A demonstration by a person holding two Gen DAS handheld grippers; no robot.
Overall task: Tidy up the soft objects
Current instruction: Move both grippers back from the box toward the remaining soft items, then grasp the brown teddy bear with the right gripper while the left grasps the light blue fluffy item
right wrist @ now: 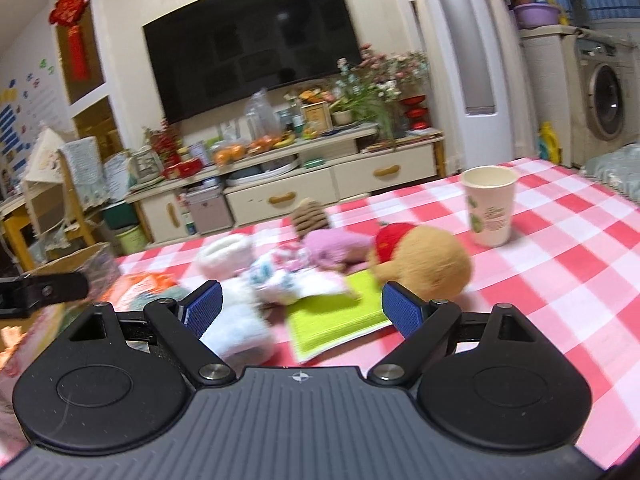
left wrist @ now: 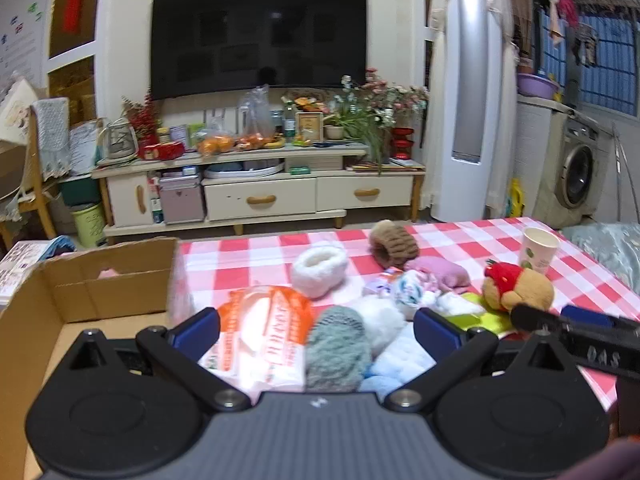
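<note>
A pile of soft things lies on the red-checked tablecloth [left wrist: 460, 236]. My left gripper [left wrist: 316, 330] is open above an orange-and-white packet [left wrist: 264, 336], a grey-green knit piece [left wrist: 338, 344] and pale blue fluff [left wrist: 400, 354]. Beyond lie a white fluffy bootie [left wrist: 318, 268], a brown knit piece [left wrist: 394, 244], a pink soft item [left wrist: 440, 270] and a bear plush [left wrist: 516, 284] with a red hat. My right gripper [right wrist: 303, 310] is open over a green cloth [right wrist: 340, 312] and white fluff [right wrist: 236, 320], with the bear plush [right wrist: 424, 264] just past its right finger. Neither gripper holds anything.
An open cardboard box [left wrist: 80, 292] stands at the table's left end, something pink inside. A paper cup [right wrist: 490, 206] stands upright behind the bear. Across the room are a TV stand [left wrist: 260, 196] and a washing machine [left wrist: 576, 168].
</note>
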